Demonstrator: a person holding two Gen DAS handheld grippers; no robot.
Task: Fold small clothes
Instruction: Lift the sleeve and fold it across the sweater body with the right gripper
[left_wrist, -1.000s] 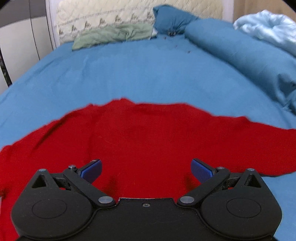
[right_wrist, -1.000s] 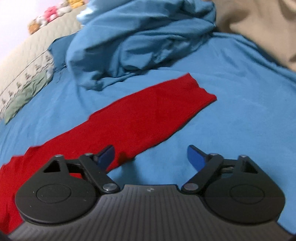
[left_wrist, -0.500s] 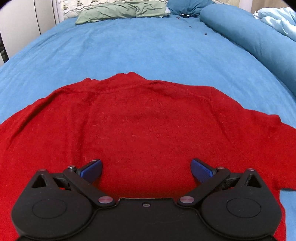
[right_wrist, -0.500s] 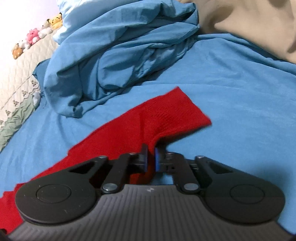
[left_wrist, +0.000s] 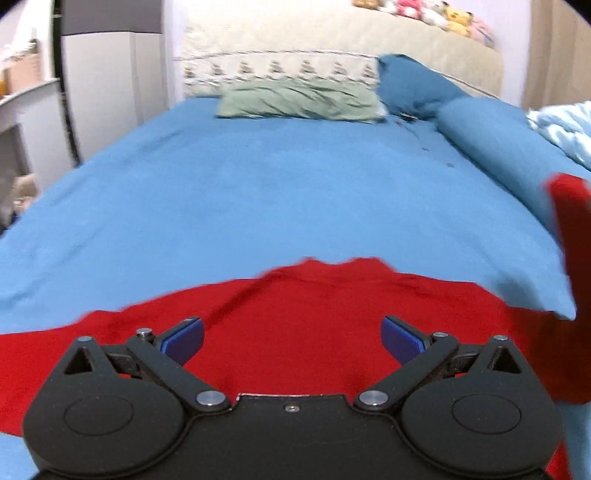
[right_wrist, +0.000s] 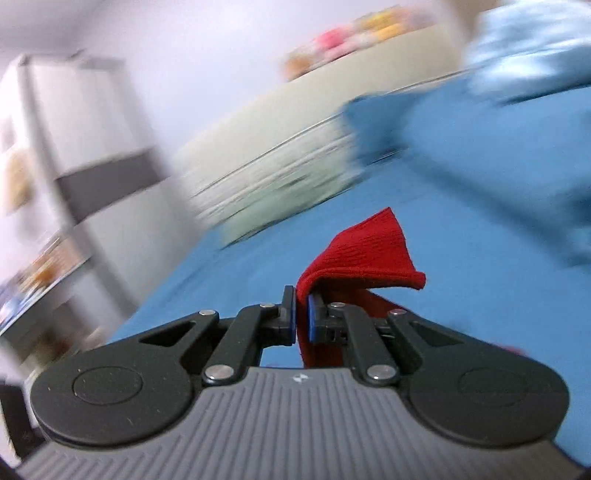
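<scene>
Here, the right gripper (right_wrist: 303, 319) is clenched on the cuff end of the red sweater's sleeve (right_wrist: 364, 254), which stands up and flops over just ahead of its pads, clear of the blue bedsheet (right_wrist: 461, 229). The left gripper (left_wrist: 291, 338) is spread wide, empty, above the red sweater (left_wrist: 295, 314) body lying flat beneath and ahead of its fingers. The right view's background is motion-blurred.

A wide bed covered with a blue fitted sheet (left_wrist: 258, 192) carries a red knitted sweater (left_wrist: 295, 332) spread flat at its near end, a crumpled pale green pillow (left_wrist: 299, 105) and a dark blue pillow (left_wrist: 410, 86) by the headboard, and a rolled blue duvet (left_wrist: 491, 144) along its right side.
</scene>
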